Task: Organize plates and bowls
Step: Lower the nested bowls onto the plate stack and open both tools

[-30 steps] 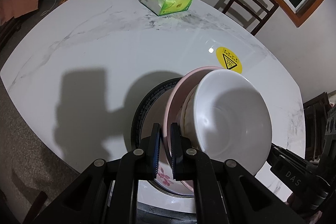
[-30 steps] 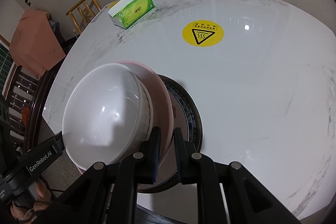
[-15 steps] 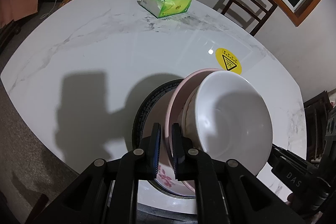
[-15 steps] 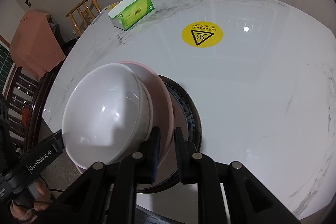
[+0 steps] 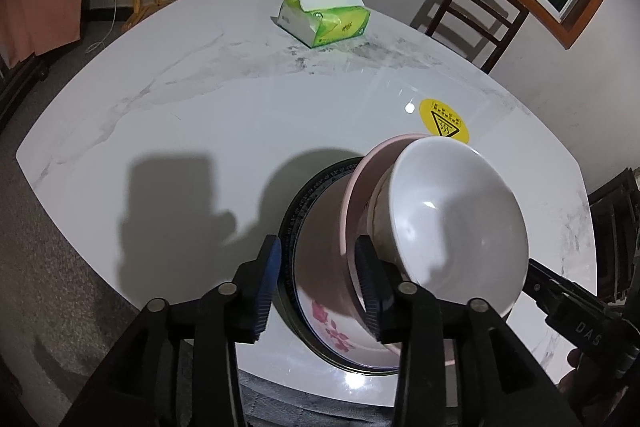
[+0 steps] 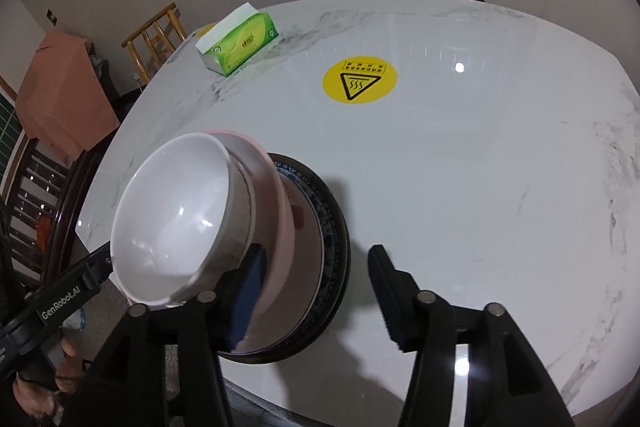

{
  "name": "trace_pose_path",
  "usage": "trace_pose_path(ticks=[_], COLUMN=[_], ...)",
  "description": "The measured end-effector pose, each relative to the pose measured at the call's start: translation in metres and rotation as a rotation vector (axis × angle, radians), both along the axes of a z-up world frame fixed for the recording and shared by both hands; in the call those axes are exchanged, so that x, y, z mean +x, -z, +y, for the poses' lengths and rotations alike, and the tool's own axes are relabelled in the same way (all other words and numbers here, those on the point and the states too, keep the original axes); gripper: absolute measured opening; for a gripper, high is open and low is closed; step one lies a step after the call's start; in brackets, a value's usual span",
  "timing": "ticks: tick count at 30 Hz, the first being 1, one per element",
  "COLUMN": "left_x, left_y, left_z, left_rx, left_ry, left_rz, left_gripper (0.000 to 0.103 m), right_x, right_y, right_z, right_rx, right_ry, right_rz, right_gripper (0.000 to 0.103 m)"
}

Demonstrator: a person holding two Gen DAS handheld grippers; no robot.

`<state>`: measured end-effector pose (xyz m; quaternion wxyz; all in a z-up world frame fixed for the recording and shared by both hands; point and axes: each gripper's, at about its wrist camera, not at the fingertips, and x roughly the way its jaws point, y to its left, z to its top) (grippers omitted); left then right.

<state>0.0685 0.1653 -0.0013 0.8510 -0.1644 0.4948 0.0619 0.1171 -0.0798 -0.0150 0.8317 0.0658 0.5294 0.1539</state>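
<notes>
Presently the stack of dishes sits at the near edge of the white marble table [image 5: 200, 99], in the lower centre of both views: a white bowl [image 5: 456, 223] uppermost, nested in a second, greyish bowl [image 6: 240, 211], these resting in a pink bowl [image 5: 352, 211], all on a flower-patterned plate [image 5: 332, 323] that lies within a dark-rimmed plate [image 5: 290, 227] flat on the table. In the left wrist view the stack appears right of centre, the white bowl's mouth facing the camera; in the right wrist view it appears left of centre. The left gripper [image 5: 318, 279] has its jaws opening, moderately apart, straddling the rims of the plates and the pink bowl; whether the right-hand pad still touches the pink bowl cannot be told, and the other pad stands clear. The right gripper [image 6: 316, 291] likewise has its jaws opening, wider, with the plate rims between them; its left pad lies just beside the pink bowl, the other is well off the dishes over bare table. Each gripper also shows at the edge of the other's view. Beyond the stack a yellow round warning sticker [image 6: 360, 81] is on the tabletop, and further off a green tissue pack [image 5: 326, 21] lies towards the upper part of the frames. Wooden chairs [image 5: 476, 11] stand around the table's far side
</notes>
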Motion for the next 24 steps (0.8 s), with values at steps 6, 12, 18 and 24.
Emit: trace_pose_path(ticks=[6, 12, 18, 24], left_x=[-0.012, -0.027, -0.048, -0.062], left_y=[-0.005, -0.01, -0.017, -0.021], left_z=[0.003, 0.001, -0.008, -0.028], left_rx=[0.022, 0.065, 0.122, 0.174], left_ry=[0.015, 0.014, 0.013, 0.031], left_rz=[-0.032, -0.055, -0.089, -0.107], left_gripper=[0.047, 0.055, 0.056, 0.064], right_x=[-0.012, -0.026, -0.042, -0.064], right_y=[-0.006, -0.005, -0.004, -0.005], right_z=[-0.011, -0.022, -0.026, -0.018], right_rx=[-0.003, -0.022, -0.022, -0.032], right_ry=[0.011, 0.026, 0.016, -0.047], right_rz=[-0.057, -0.079, -0.1, -0.112], right_gripper=[0.065, 0.073, 0.081, 0.088])
